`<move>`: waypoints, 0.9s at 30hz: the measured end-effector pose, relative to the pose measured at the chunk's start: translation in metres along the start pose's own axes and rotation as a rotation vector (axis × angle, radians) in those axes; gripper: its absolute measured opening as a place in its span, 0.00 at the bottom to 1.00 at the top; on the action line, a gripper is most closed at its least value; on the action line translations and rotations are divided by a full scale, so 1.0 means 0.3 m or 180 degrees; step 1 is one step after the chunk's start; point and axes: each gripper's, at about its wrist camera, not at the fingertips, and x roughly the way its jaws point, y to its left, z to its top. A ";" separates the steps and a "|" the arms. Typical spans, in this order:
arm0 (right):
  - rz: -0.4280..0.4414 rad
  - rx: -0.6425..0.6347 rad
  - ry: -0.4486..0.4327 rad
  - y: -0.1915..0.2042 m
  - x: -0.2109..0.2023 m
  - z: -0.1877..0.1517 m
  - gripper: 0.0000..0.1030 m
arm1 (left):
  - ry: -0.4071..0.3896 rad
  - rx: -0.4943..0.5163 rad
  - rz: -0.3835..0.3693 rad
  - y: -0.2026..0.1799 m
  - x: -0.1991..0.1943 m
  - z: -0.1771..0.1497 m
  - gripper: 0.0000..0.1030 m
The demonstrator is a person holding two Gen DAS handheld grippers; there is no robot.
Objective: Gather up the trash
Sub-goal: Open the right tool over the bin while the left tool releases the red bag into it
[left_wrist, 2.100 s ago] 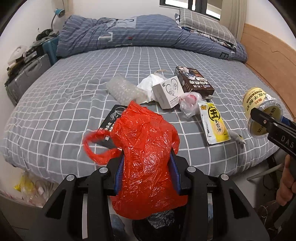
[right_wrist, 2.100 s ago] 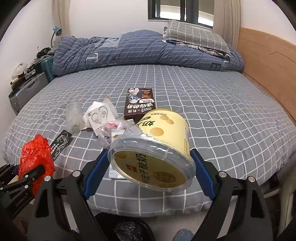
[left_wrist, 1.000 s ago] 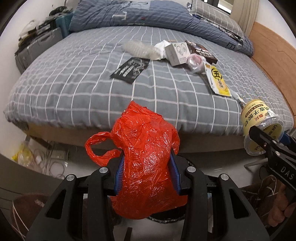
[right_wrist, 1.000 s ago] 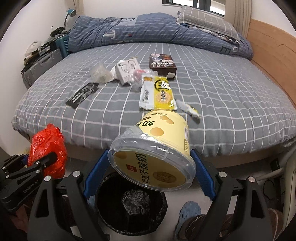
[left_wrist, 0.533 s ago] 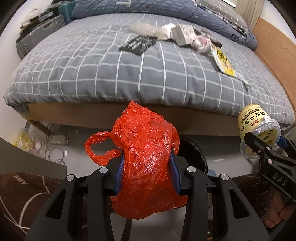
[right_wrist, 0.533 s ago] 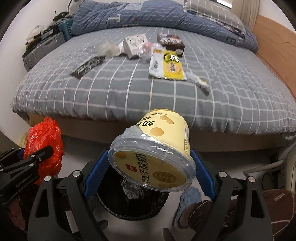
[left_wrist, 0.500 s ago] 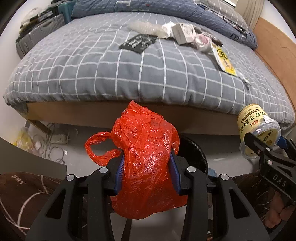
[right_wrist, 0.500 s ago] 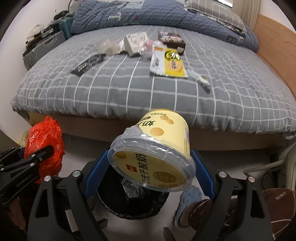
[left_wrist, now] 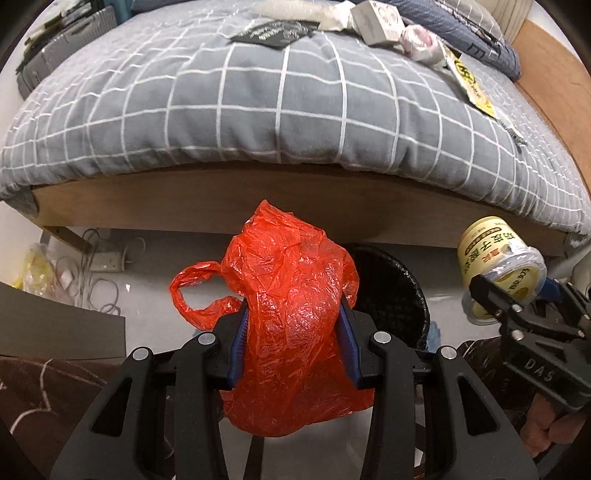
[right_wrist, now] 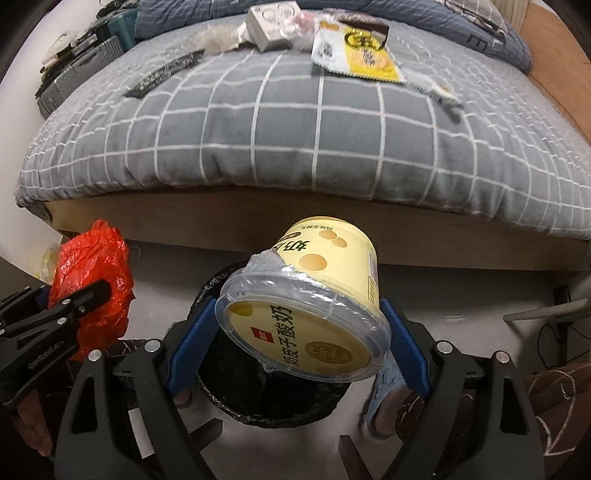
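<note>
My left gripper is shut on a crumpled red plastic bag, which bulges out above and below the blue pads. The right gripper is shut on a pale yellow yogurt tub with a clear lid, tilted lid-first toward the camera. Below both stands a black-lined trash bin on the pale floor; in the left wrist view the trash bin shows just right of the bag. The tub and right gripper appear at the right there. The red bag sits at the left of the right wrist view.
The bed with a grey checked cover fills the upper half, its wooden base just behind the bin. On it lie a yellow snack packet, a white box, a black flat packet and other wrappers. Cables lie on the floor.
Both grippers have sunk from above the bed's edge to in front of its base, tipping further down. The bin now lies under them. Each grip is unchanged.
</note>
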 end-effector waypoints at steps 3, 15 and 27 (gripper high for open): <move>0.0008 -0.0007 0.0075 0.007 0.043 -0.001 0.81 | 0.0043 0.0016 -0.0003 -0.001 0.036 0.012 0.39; 0.0124 -0.0091 0.0359 0.054 0.196 0.010 0.81 | 0.0308 -0.0005 0.0037 0.040 0.168 0.018 0.39; 0.0038 -0.0146 0.0374 0.033 0.242 0.029 0.92 | 0.0477 -0.0050 0.0127 0.059 0.239 0.021 0.39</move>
